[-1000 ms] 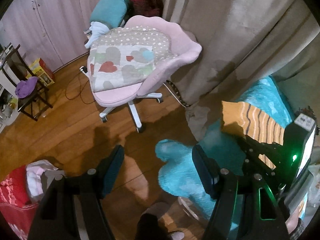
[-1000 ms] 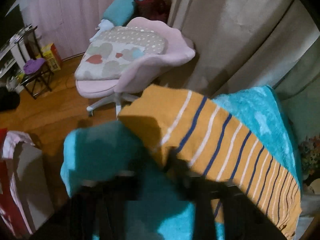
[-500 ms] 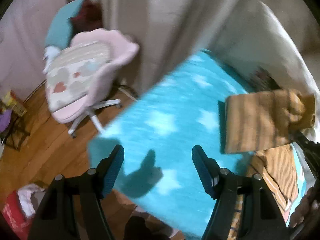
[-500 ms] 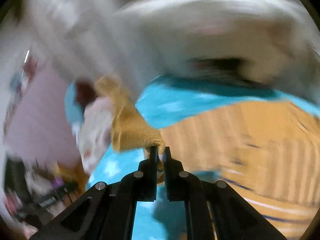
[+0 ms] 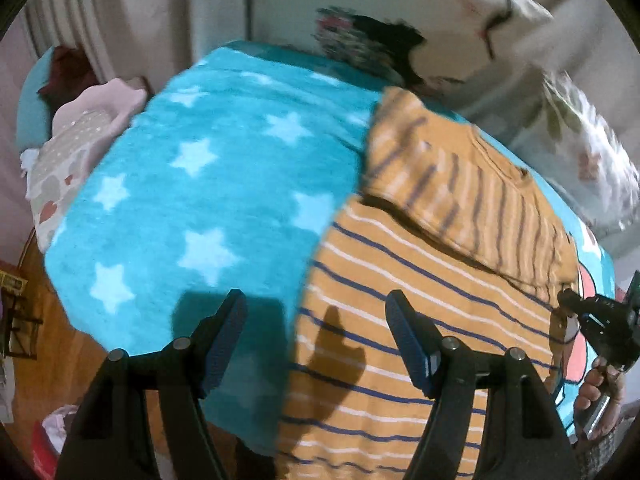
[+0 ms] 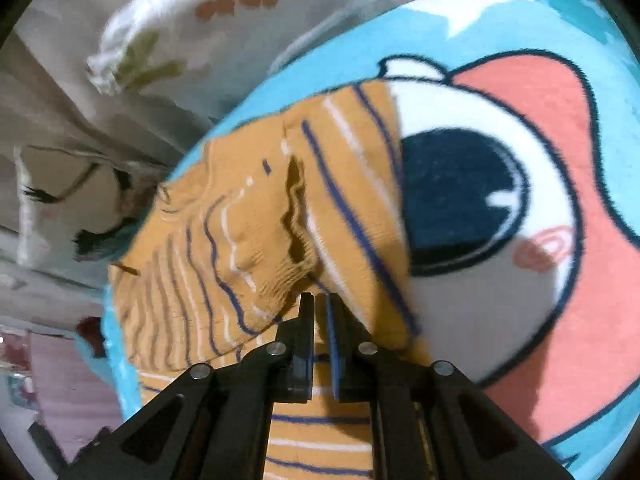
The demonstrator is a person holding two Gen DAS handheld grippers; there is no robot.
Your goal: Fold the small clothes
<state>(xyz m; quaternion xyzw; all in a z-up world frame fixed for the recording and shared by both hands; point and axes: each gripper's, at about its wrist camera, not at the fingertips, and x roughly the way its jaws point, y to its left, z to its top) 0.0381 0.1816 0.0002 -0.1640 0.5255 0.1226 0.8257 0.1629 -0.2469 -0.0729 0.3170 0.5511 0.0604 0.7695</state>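
An orange sweater with navy and white stripes (image 5: 400,300) lies on a turquoise star blanket (image 5: 200,184), its top part folded over the body. My left gripper (image 5: 316,320) is open and empty, hovering over the sweater's left edge. My right gripper (image 6: 318,308) is shut on the sweater's ribbed edge (image 6: 280,280), holding the folded part down over the blanket's cartoon print (image 6: 480,208). The right gripper also shows in the left wrist view (image 5: 592,320) at the sweater's right edge.
Floral pillows (image 5: 480,20) lie at the head of the bed. A pink chair with a cushion (image 5: 76,144) stands left of the bed on a wooden floor (image 5: 44,360). A red bag (image 5: 44,440) sits at lower left.
My right gripper has carried the sweater's part over and laid it down on the body. My left gripper has swung from the floor and chair to above the bed.
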